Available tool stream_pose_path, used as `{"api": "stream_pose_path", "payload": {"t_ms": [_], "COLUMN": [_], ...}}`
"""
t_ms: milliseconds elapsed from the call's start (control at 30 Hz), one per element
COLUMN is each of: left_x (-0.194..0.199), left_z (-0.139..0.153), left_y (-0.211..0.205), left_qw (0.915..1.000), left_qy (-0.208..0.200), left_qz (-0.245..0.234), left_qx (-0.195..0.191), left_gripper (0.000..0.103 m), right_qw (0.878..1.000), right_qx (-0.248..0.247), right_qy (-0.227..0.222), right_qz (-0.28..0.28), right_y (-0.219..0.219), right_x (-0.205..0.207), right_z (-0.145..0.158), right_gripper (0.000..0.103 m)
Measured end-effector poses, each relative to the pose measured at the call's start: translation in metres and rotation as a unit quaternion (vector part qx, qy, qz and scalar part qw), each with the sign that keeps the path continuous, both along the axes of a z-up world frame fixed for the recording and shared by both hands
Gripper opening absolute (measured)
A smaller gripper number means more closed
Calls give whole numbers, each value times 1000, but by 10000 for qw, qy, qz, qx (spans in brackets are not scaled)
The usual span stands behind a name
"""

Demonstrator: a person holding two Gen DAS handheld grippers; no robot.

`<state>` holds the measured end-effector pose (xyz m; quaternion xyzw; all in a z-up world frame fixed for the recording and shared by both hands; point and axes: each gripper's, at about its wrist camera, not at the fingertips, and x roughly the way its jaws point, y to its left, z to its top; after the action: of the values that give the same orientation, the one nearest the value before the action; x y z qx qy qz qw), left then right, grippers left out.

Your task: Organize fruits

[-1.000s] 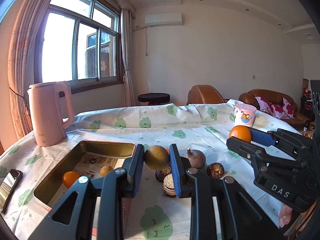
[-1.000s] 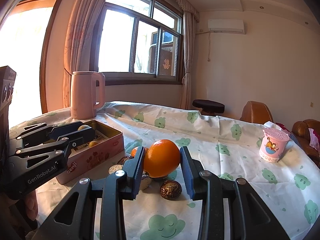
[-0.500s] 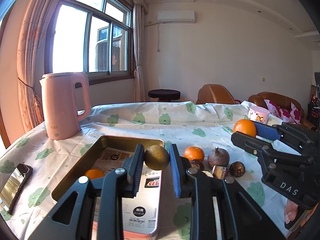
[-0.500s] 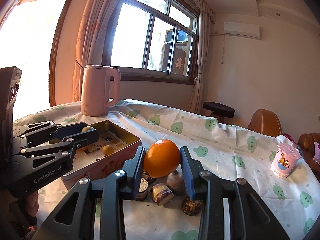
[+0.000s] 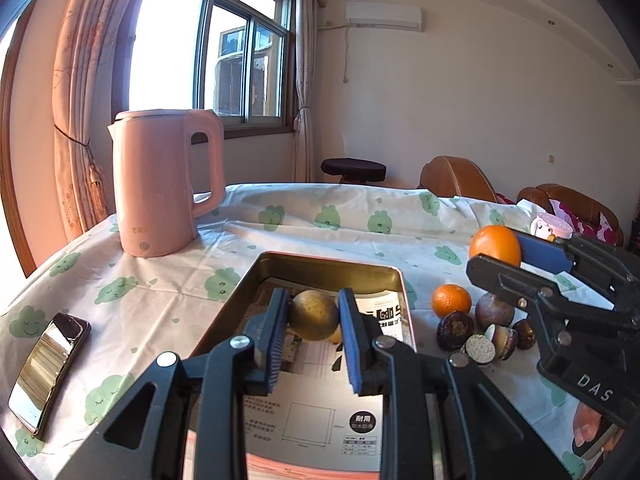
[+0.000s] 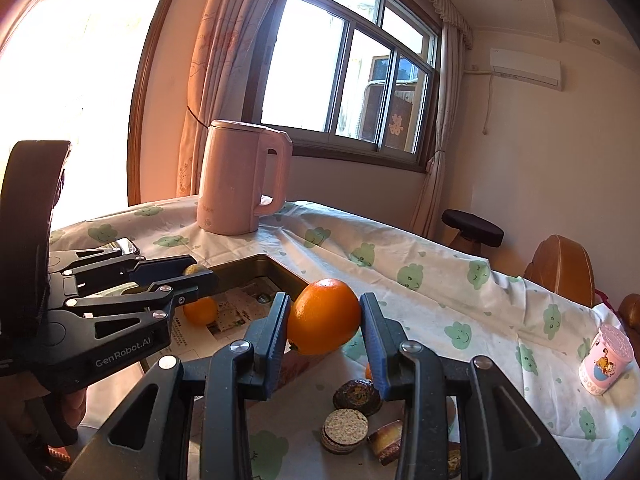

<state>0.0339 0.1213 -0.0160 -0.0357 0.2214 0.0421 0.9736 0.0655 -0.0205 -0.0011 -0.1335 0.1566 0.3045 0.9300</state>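
Observation:
My left gripper (image 5: 314, 316) is shut on a round brownish-yellow fruit (image 5: 313, 314) and holds it over the open metal tin (image 5: 332, 266), whose floor is lined with printed paper. My right gripper (image 6: 324, 322) is shut on a large orange (image 6: 323, 321), held above the tin's right edge (image 6: 280, 266). In the left wrist view the right gripper (image 5: 520, 256) shows at the right with the orange (image 5: 495, 245). A small orange (image 6: 200, 310) lies in the tin. A tangerine (image 5: 451, 301) and several dark fruits (image 5: 494, 312) lie on the cloth right of the tin.
A pink kettle (image 5: 160, 184) stands at the back left of the table. A phone (image 5: 46, 366) lies near the left edge. A pink cup (image 6: 606, 360) stands far right. Cut dark fruit pieces (image 6: 346, 426) lie below my right gripper. A stool and brown sofa are behind the table.
Both grippers have moved left, towards the tin, with their fruits. The left gripper now holds its fruit over the tin's inside; the right one has reached the tin's right edge.

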Motion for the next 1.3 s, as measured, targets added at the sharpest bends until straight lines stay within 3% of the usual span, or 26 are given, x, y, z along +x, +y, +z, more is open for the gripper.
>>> {"api": "stream_pose_path", "payload": {"t_ms": [567, 1300], "left_x": [4, 13], "left_z": [-10, -15], "left_y": [29, 22], "left_qw": [9991, 9981], "left_qy": [312, 607], "left_qz": [273, 15], "left_qx": [-46, 68], "left_gripper": [27, 27], "right_qw": [9982, 9948], "right_qx": [-206, -373], "right_qy": [435, 902], "right_qz": [359, 295], "right_y": [47, 60], "right_x": [9, 24], "right_z": [-24, -40], "right_gripper": [38, 38]}}
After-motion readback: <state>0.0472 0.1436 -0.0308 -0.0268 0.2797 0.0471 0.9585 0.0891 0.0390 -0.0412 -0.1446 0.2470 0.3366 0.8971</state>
